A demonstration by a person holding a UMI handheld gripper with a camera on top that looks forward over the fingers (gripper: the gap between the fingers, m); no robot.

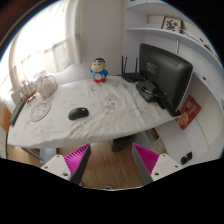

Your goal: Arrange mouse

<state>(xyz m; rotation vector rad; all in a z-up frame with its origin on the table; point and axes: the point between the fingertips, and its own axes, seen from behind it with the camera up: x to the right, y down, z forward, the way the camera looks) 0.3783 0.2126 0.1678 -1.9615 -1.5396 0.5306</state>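
A dark mouse (78, 113) lies on the white table (110, 125), near its middle and left of a flat patterned mat. My gripper (111, 161) is well back from the table, over the wooden floor, with its two pink-padded fingers (76, 160) spread wide apart and nothing between them. The mouse is far beyond the fingers, a little to the left of their midline.
A black monitor (165, 72) stands at the table's right with a keyboard (150, 93) before it. A small figurine (99, 71) stands at the back. Glassware (42, 87) sits at the left. A red box (187, 114) lies at the right end. Shelves hang on the wall above.
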